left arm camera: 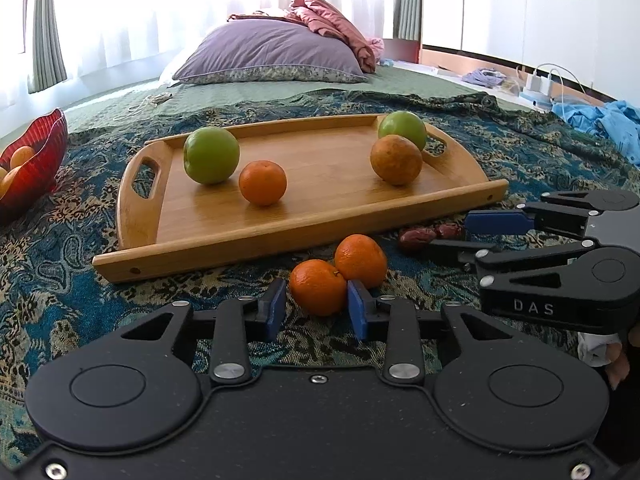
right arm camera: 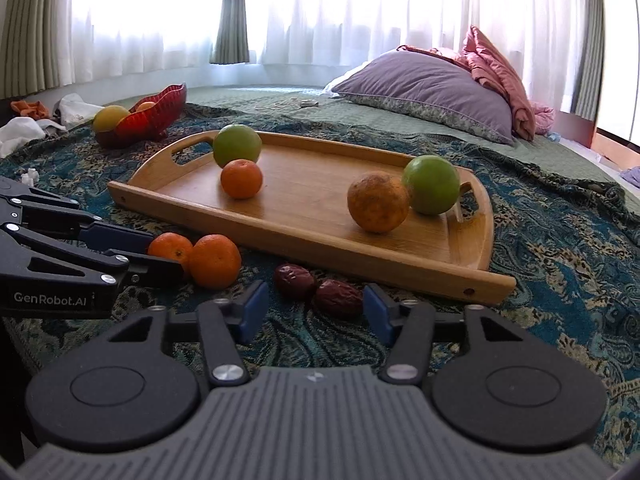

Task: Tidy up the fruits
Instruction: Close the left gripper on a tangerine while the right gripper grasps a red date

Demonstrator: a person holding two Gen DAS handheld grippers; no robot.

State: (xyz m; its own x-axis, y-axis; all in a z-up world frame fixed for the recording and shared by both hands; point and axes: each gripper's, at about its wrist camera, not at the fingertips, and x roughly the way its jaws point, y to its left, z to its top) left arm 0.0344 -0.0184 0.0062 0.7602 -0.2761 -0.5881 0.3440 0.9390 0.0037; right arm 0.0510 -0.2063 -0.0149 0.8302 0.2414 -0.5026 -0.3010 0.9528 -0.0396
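Observation:
A wooden tray [left arm camera: 320, 224] [right arm camera: 440, 268] lies on the patterned bedspread. On it are two green apples [left arm camera: 211, 155] [left arm camera: 402, 128], a small orange [left arm camera: 263, 182] and a larger dull orange [left arm camera: 396, 159]. Two mandarins [left arm camera: 318, 287] [left arm camera: 361, 261] lie in front of the tray. My left gripper [left arm camera: 316, 308] is open, its blue pads on either side of the nearer mandarin. Two red dates [right arm camera: 295, 281] [right arm camera: 338, 297] lie beside the tray. My right gripper [right arm camera: 312, 310] is open with the dates just ahead between its fingers.
A red glass bowl [left arm camera: 36, 160] [right arm camera: 148, 120] holding yellow-orange fruit stands at the left. A purple pillow [left arm camera: 272, 52] and pink blanket [left arm camera: 336, 20] lie at the far end of the bed. Clothes and chargers lie at the right [left arm camera: 600, 120].

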